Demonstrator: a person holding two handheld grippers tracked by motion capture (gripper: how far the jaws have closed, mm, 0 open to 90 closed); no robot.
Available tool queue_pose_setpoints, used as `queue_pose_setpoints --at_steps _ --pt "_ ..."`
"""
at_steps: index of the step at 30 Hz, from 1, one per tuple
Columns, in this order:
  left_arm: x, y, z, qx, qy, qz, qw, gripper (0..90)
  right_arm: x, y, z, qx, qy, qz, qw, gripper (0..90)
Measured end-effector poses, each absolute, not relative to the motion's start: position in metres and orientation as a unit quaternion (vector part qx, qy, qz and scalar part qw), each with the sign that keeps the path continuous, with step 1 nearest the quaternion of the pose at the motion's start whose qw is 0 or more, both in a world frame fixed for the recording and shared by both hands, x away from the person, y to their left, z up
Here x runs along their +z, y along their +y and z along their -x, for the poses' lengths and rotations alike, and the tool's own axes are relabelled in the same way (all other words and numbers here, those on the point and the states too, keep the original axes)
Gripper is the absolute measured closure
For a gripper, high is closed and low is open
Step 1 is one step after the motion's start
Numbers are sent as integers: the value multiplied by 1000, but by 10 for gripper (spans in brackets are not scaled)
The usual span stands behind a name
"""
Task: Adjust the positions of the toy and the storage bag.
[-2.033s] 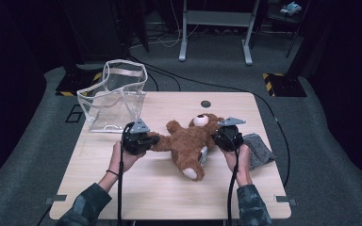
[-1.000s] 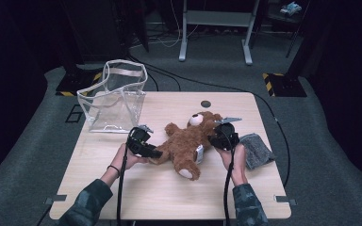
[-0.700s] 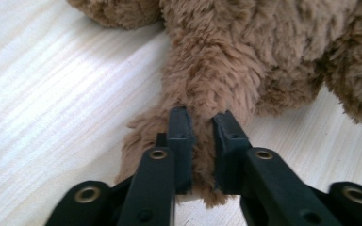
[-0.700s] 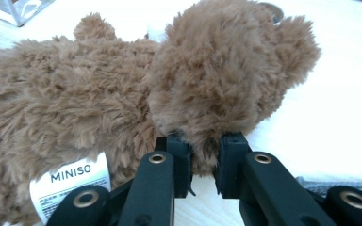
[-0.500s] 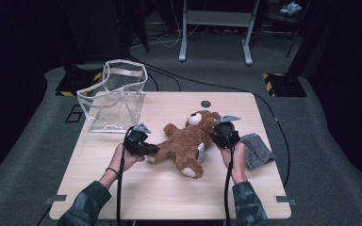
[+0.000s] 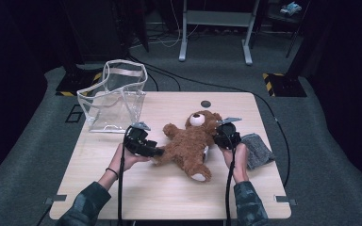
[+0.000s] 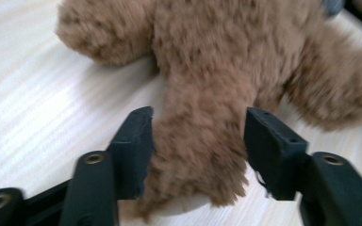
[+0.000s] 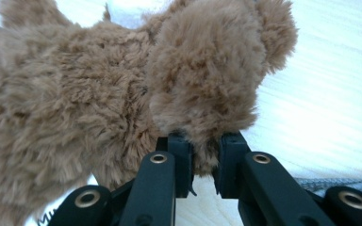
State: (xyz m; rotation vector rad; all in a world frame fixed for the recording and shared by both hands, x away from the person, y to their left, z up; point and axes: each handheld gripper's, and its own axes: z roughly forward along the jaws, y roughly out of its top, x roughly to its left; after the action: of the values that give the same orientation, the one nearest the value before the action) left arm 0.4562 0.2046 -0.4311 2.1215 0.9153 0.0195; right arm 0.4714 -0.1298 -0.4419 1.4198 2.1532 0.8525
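Wooden table [image 6: 169, 193] — right gripper [image 8: 202, 141] pinches teddy [image 6: 188, 146]; left gripper [image 7: 198, 141] just opened, astride a leg.

**Right tool clamped on teddy's paw**

Right tool [image 8: 202, 162]: two black jaws come up from 6 o'clock, nearly closed, with a tuft of brown fur pinched between the pads. Gripped part is a rounded plush limb of the teddy bear [image 8: 122, 94], bulging up from the jaws toward 12–1 o'clock. Bear's body spreads from centre out to 9 o'clock, with more fur running off at 7 o'clock. A smaller rounded lobe sits at 1 o'clock. Pale wood-grain table [image 8: 330, 94] spans 2 to 4 o'clock. Strip of grey knitted cloth [image 8: 344, 184] at 4–5 o'clock, just behind the right-hand jaw. Small dark wiry bit at 7 o'clock, can't identify.
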Motion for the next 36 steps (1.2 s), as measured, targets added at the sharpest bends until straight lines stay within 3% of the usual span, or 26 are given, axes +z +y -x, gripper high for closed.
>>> queue_pose_setpoints --at_steps 6,11,19,24,27,30,32,36 --pt "-410 207 -475 46 377 -827 414 335 -448 -135 -472 305 771 -519 208 802" --pt "-419 189 -505 73 390 -839 373 293 -450 -137 -471 306 769 -521 210 801" --pt "-429 165 -545 62 404 -849 335 268 -450 -142 -470 304 770 -520 209 797" --pt "-433 156 -557 42 407 -843 349 278 -450 -141 -470 305 766 -528 201 795" --pt "-439 150 -560 33 389 -858 334 413 -450 -141 -471 305 768 -525 204 795" --pt "-444 148 -559 30 383 -860 335 661 -449 -140 -471 305 770 -521 207 803" --pt "-446 149 -556 32 382 -859 339 765 -448 -140 -470 308 770 -518 208 809" --pt "-438 158 -546 33 383 -846 370 807 -443 -140 -466 318 765 -516 217 821"
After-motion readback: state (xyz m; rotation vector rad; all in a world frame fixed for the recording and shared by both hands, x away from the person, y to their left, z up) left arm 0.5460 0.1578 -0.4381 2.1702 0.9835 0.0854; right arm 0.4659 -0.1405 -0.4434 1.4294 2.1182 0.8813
